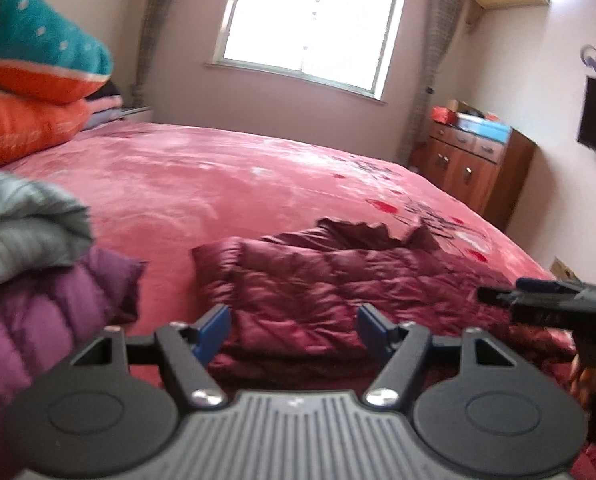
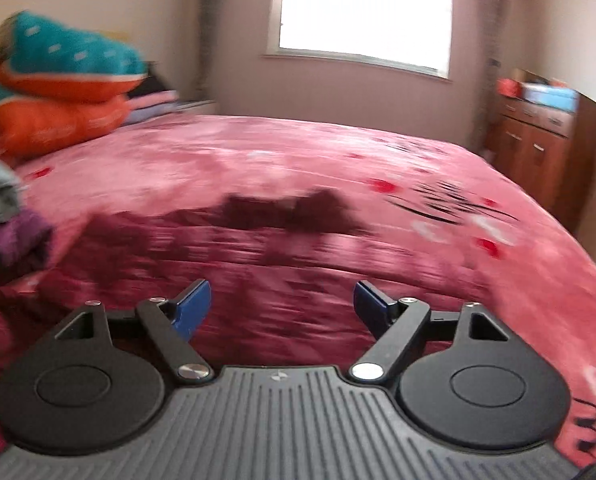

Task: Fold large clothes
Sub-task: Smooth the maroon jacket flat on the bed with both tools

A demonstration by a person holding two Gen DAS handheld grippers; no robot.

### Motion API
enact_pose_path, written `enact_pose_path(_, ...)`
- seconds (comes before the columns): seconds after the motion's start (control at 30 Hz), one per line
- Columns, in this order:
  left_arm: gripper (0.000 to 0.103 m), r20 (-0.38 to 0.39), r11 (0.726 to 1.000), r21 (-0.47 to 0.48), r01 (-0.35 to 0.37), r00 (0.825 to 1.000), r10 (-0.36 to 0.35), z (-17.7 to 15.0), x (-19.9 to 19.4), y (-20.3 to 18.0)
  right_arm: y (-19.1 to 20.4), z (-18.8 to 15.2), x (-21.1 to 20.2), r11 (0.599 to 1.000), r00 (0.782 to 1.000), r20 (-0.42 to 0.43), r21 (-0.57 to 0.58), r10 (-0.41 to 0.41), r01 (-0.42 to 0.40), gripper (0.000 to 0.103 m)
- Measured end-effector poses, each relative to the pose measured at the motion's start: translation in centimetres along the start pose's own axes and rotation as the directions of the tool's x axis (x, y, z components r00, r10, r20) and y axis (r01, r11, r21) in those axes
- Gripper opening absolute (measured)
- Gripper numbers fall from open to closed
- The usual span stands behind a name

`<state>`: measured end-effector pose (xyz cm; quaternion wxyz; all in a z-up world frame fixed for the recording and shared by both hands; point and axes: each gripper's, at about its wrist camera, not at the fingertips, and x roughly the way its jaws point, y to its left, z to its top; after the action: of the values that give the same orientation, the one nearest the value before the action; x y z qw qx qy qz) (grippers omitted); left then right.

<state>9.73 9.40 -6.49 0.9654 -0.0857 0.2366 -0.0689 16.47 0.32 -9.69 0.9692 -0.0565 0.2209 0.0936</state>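
While spread apart above the near edge of the bed (image 1: 186, 184), left tongs (image 1: 294, 328) with blue fingertips (image 1: 214, 330), nothing pinched between them. Just beyond those tips, a maroon quilted jacket (image 1: 330, 276), folded into a rough rectangle, lying flat on the pink bedspread close to the near edge, its far side ragged and crumpled. At the near left corner of the bed, a purple puffy garment (image 1: 46, 312) with a grey ribbed garment (image 1: 22, 224) piled on top, set apart from the maroon jacket by a strip of bare bedspread. At the far left corner, orange pillows (image 1: 22, 128) stacked under a teal dotted pillow (image 1: 42, 40). Beyond the bed's far edge, a bright window (image 1: 314, 24); past the far right corner, a wooden cabinet (image 1: 474, 164) with boxes on top. Seen from the left wrist at the right side, right tongs (image 1: 494, 296), black, over the jacket's right end, with part of a hand (image 1: 586, 380) beneath.

From the right wrist, heavily motion-blurred: right tongs (image 2: 282, 308) spread wide, blue fingertips (image 2: 192, 308) well apart, holding nothing, with the maroon jacket (image 2: 226, 248) smeared across the bedspread (image 2: 258, 160) ahead of them and apart from the tips.
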Motion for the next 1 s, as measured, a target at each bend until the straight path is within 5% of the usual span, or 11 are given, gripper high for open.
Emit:
enact_pose_path(0.27,0.055,-0.025,0.997,0.067,0.026,0.999,-0.024,1.7,6.0,-4.1,-7.8,0.3,1.8,0.974,1.000,0.002,0.226,-0.010,0.009,0.096)
enact_pose_path(0.4,0.043,-0.086,0.992,0.118,-0.052,0.994,0.063,1.5,10.6,-4.5,-9.3,-0.3,4.4,0.952,1.000,-0.015,0.307,0.019,-0.013,0.092)
enact_pose_path(0.53,0.037,-0.093,0.972,0.173,-0.158,0.980,0.176,0.2,14.0,-3.3,-7.7,-1.9,7.0,0.965,0.998,-0.064,0.263,0.023,-0.005,0.093)
enact_pose_path(1.0,0.037,-0.011,0.939,0.258,-0.227,0.971,0.238,-2.8,17.0,-3.4,-4.7,-4.2,9.6,0.990,0.990,-0.117,0.109,-0.075,0.088,0.096)
